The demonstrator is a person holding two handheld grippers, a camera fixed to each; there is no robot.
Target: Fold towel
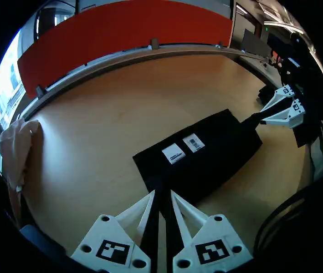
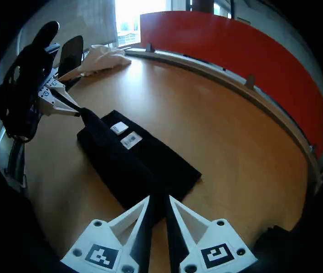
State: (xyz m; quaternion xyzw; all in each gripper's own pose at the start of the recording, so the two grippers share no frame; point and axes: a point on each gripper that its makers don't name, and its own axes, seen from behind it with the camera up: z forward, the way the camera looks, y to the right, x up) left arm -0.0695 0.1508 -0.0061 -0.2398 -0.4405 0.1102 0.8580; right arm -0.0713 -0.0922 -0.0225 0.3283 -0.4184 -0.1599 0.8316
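A black towel (image 1: 202,157) lies folded into a long strip on the wooden table (image 1: 115,123), with two white labels (image 1: 184,148) on top. My left gripper (image 1: 162,193) is shut on the towel's near corner, and the cloth rises into its fingers. At the far end my right gripper (image 1: 258,118) pinches the opposite corner. In the right gripper view the towel (image 2: 134,159) runs away from my right gripper (image 2: 159,200), which is shut on its near end, toward the left gripper (image 2: 80,111), which holds the far end. The labels (image 2: 125,134) sit near that far end.
A beige cloth (image 1: 17,145) hangs over the table's left edge, seen as the beige cloth (image 2: 104,57) at the far side in the right gripper view. A red partition (image 1: 129,34) runs along the back edge of the table. Dark chairs (image 2: 63,50) stand beyond the table.
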